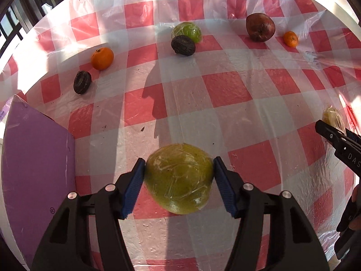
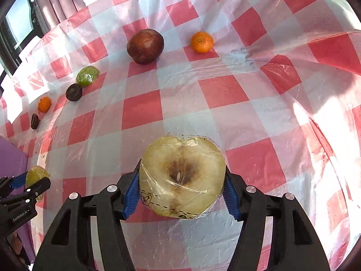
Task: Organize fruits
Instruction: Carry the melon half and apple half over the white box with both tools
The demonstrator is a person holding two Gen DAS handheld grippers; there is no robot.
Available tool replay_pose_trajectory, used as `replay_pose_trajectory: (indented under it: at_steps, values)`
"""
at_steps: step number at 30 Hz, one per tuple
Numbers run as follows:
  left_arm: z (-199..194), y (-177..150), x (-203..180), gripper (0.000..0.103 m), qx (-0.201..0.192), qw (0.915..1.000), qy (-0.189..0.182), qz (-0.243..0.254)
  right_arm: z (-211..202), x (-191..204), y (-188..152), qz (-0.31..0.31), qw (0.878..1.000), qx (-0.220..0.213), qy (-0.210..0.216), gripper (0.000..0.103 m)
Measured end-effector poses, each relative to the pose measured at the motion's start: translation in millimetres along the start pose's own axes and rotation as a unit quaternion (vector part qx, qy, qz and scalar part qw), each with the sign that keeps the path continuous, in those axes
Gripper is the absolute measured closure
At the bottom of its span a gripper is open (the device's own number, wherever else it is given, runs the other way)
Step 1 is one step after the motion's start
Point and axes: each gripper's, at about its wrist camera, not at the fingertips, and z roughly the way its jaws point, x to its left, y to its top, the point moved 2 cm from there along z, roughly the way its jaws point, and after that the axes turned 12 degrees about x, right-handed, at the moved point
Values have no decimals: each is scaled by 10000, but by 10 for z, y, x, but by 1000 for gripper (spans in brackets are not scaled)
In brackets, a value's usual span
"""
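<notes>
Left tool (image 1: 179, 178) clamped on wrapped green apple half (image 1: 179, 177), blue pads touching both flanks, skin side toward the camera. Right tool (image 2: 181, 180) likewise closed on another wrapped apple half (image 2: 182, 177), cut face and core toward the camera. Both held above the checked desk (image 1: 225, 85), apparently lifted clear; contact with the cloth cannot be ruled out.

Loose fruit all lies ahead of both tools, toward the far edge: third wrapped green half (image 1: 186, 32) touching a dark wrinkled fruit (image 1: 183, 45), big orange (image 1: 102, 58) just beside a second dark fruit (image 1: 82, 82) on the left, brown-red apple (image 1: 260, 27) near a small orange (image 1: 290, 38) on the right.

Key relation: third green half sits straight ahead of the left tool and far left of the right one, so left hand nearer for grouping the halves there. Brown-red apple and small orange nearer the right tool.

Purple board (image 1: 38, 169) just left of the left tool; possible drop spot, purpose unclear.

Judgement: sorting midway, nothing grouped yet. Risk: slippery film under the pads.
</notes>
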Motion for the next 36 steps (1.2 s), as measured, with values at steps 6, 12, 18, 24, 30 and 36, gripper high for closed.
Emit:
replay_pose_trajectory:
  at_steps: [6,12,18,24,30,36]
  values:
    - [-475,-227,196,42,-296,9995,-84,-19,-235,441,-301,-451,9989,62,68,42]
    - [-843,-287,459,42,-513,9985,-187,-85,-418,770,-389,-422,9989,-34,193,42]
    - [-1077,-382,721,42,-652,9974,-240,-178,-643,1101,-406,-588,9974,-287,313,42]
    - [-1212,-519,914,42,-751,9967,-253,-197,-784,1341,-445,-722,9958,-433,353,42]
    - [-1315,-670,1123,42,-840,9957,-271,-276,-936,1606,-526,-928,9935,-514,420,42]
    - [-1382,-817,1411,42,-871,9950,-196,-446,-1011,1909,-594,-1171,9902,-563,510,42]
